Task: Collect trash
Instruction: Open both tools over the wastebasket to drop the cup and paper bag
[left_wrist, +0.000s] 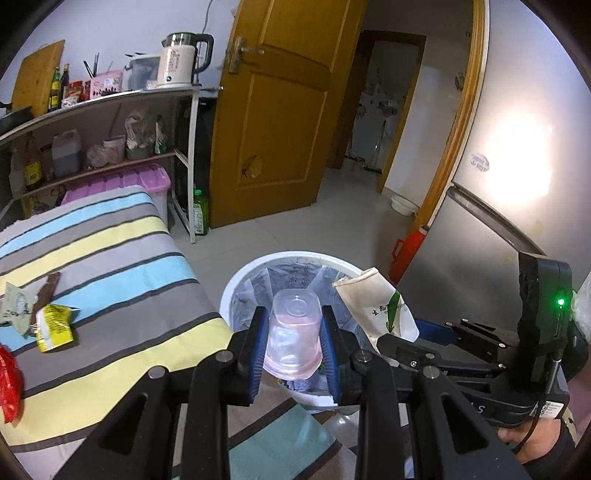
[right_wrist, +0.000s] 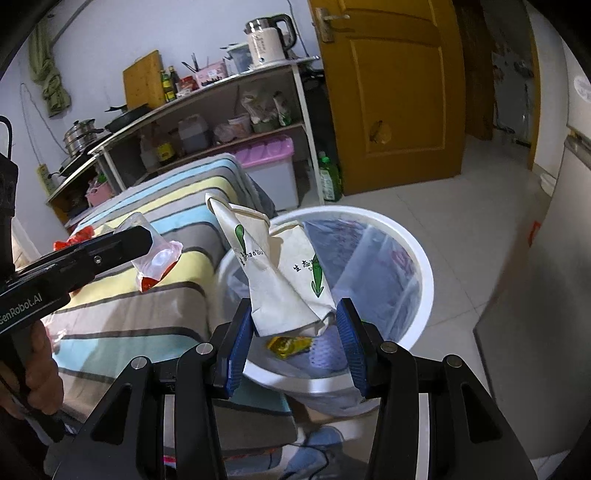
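My left gripper (left_wrist: 294, 341) is shut on a clear plastic cup (left_wrist: 293, 332) with a pink tint, held bottom-forward over the white trash bin (left_wrist: 236, 280). My right gripper (right_wrist: 293, 332) is shut on a crumpled beige paper bag (right_wrist: 280, 273) with green print, held over the same bin (right_wrist: 424, 266). The bag also shows in the left wrist view (left_wrist: 376, 306). The cup also shows in the right wrist view (right_wrist: 159, 258) in the left gripper. Wrappers lie on the striped table: a yellow one (left_wrist: 55, 326), a beige one (left_wrist: 14, 306), a red one (left_wrist: 9, 384).
The bin is lined with a clear bag and holds a yellow wrapper (right_wrist: 288, 345). The striped-cloth table (left_wrist: 110, 258) is to the left. A shelf unit (left_wrist: 110, 122) with a kettle stands behind it. A wooden door (left_wrist: 280, 110) and a grey fridge (left_wrist: 480, 240) are beyond.
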